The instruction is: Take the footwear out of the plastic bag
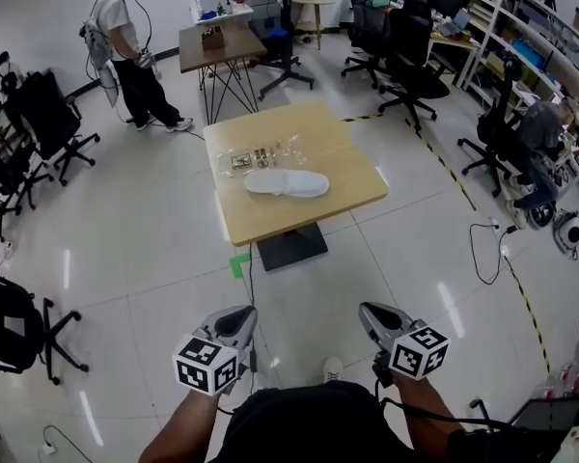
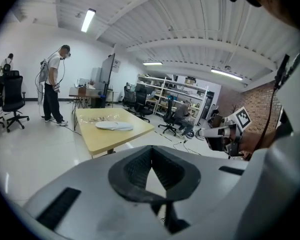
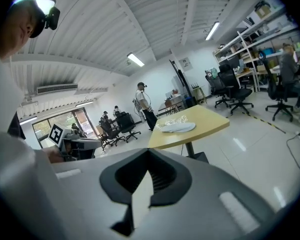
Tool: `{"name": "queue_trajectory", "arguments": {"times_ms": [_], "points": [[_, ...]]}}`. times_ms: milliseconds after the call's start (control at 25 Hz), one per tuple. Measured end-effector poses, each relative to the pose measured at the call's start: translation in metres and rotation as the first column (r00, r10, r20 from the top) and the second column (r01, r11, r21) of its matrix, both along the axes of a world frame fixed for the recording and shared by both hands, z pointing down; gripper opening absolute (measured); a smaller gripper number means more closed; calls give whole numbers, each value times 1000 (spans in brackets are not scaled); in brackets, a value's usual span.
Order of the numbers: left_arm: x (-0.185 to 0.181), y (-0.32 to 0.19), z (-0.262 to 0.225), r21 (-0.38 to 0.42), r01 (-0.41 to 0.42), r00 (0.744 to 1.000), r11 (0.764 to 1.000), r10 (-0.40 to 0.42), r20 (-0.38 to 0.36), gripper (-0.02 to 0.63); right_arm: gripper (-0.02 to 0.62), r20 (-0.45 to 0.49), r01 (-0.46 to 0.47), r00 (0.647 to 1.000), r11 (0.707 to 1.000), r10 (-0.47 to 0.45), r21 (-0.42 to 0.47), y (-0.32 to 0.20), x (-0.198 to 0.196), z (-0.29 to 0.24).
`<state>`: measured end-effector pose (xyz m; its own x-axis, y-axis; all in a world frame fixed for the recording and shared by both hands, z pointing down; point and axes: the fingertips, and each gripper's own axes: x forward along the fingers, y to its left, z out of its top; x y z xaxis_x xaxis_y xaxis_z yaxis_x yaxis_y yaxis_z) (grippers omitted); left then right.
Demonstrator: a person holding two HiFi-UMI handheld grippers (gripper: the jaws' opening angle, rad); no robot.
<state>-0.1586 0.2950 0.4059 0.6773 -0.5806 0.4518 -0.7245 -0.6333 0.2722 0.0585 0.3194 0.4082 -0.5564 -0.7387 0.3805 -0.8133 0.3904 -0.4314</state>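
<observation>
White slippers (image 1: 287, 183) lie flat on the wooden table (image 1: 347, 196), just in front of a crumpled clear plastic bag (image 1: 261, 155). Whether the slippers are still partly in plastic, I cannot tell. Both grippers are held low near the person's body, well short of the table. My left gripper (image 1: 239, 313) is shut with nothing in it, and so is my right gripper (image 1: 370, 311). The left gripper view shows its jaws (image 2: 151, 156) closed, with the slippers (image 2: 114, 126) far ahead. In the right gripper view the jaws (image 3: 149, 159) are closed and the slippers (image 3: 177, 127) are distant.
A person (image 1: 130, 51) stands at the back left beside a darker table (image 1: 217, 46). Office chairs (image 1: 410, 80) stand at the back right and at the left (image 1: 48, 119). Another person sits by the shelves (image 1: 536, 133). Cables (image 1: 487, 249) lie on the tiled floor.
</observation>
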Motion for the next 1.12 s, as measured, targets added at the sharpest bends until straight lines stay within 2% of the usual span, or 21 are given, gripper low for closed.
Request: {"name": "queue_trajectory", "arguments": {"times_ms": [160,360,680,1120], "points": [[-8,-3,-4,4,-14,1000,1000,14,-9,8,0,-46,-2,999,1000,3,13,3,-6,-5],[-18,-6,-5,7,-3,1000,1000,3,-17,8,0,-55,-7,998,1000,7,0,7,-12,-4],[-38,-13,-4,19,45,999,999,-44,-27,8,0,-70,-2,998,1000,2,-9,9,-16,-3],[-32,-9,-12,39,25,999,999,-24,-25,6,0,-83,26,996,1000,-26,7,8,-18,-12]]}}
